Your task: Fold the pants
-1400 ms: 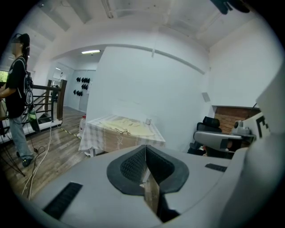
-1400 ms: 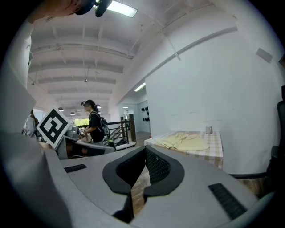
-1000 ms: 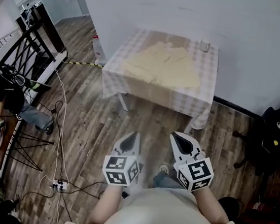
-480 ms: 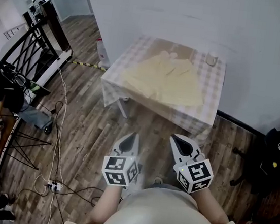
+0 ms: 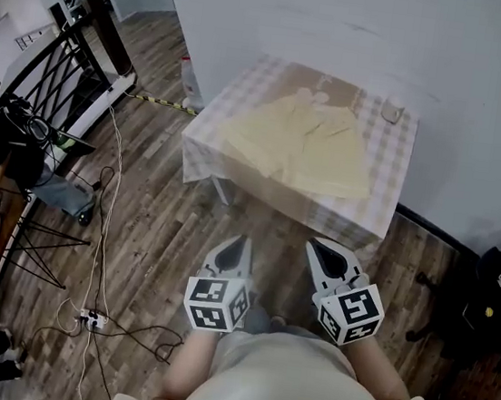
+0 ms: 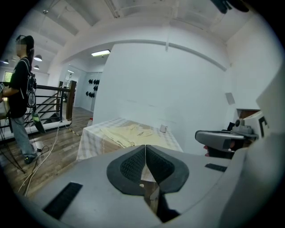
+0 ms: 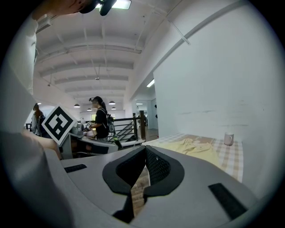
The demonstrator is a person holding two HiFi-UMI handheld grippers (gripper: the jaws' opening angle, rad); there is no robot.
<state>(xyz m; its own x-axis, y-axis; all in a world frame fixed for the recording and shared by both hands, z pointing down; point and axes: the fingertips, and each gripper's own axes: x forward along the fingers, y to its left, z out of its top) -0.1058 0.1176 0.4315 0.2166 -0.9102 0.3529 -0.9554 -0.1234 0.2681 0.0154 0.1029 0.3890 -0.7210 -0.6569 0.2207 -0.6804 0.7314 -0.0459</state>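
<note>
- Head view: the pants (image 5: 299, 141) lie spread flat on a checked table (image 5: 383, 177) against the white wall, with a cup (image 5: 391, 109) at its far right corner. The left gripper (image 5: 240, 242) and right gripper (image 5: 318, 246) hang side by side over the wood floor (image 5: 156, 219), short of the table.
- Left gripper view: the jaws are pressed together with nothing between them. The pants lie on the table ahead, and a person (image 6: 20, 98) stands at the left by a railing (image 6: 53, 100).
- Right gripper view: the jaws meet at the tips and are empty. The pants and cup are ahead on the right.
</note>
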